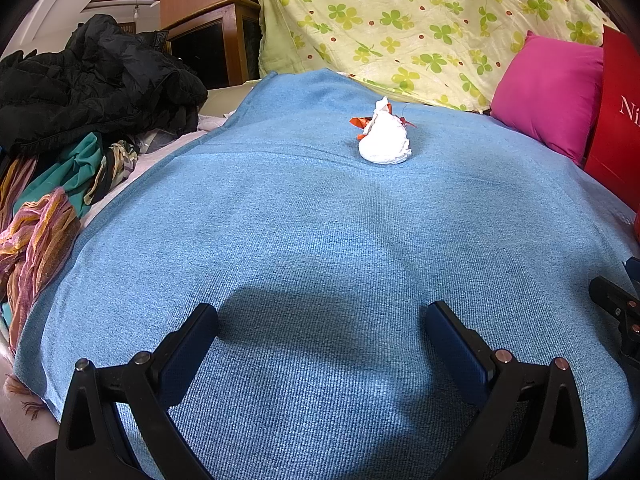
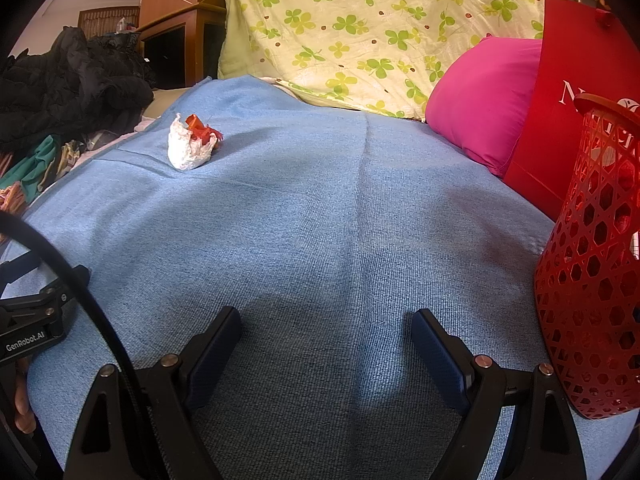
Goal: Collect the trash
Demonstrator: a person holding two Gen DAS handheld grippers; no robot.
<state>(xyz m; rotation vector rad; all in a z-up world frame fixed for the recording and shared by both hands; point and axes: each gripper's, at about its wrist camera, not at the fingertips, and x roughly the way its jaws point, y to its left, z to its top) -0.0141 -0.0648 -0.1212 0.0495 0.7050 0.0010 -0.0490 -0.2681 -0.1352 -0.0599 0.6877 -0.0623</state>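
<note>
A crumpled white tissue wad with orange-red wrapper scraps [image 1: 385, 136] lies on the blue blanket [image 1: 300, 220], far ahead of my left gripper [image 1: 321, 320], which is open and empty. In the right wrist view the same trash [image 2: 190, 142] lies far ahead to the left of my right gripper [image 2: 326, 326], which is open and empty. A red mesh basket [image 2: 592, 280] stands on the blanket just right of the right gripper. The left gripper's body shows at the left edge of the right wrist view [image 2: 32, 320].
A pink pillow [image 1: 552, 100] and a red paper bag [image 1: 618, 120] lie at the right. A floral sheet [image 1: 420, 20] drapes the back. A black jacket [image 1: 92, 80] and piled clothes [image 1: 44, 220] lie at the left, beside a wooden cabinet [image 1: 216, 44].
</note>
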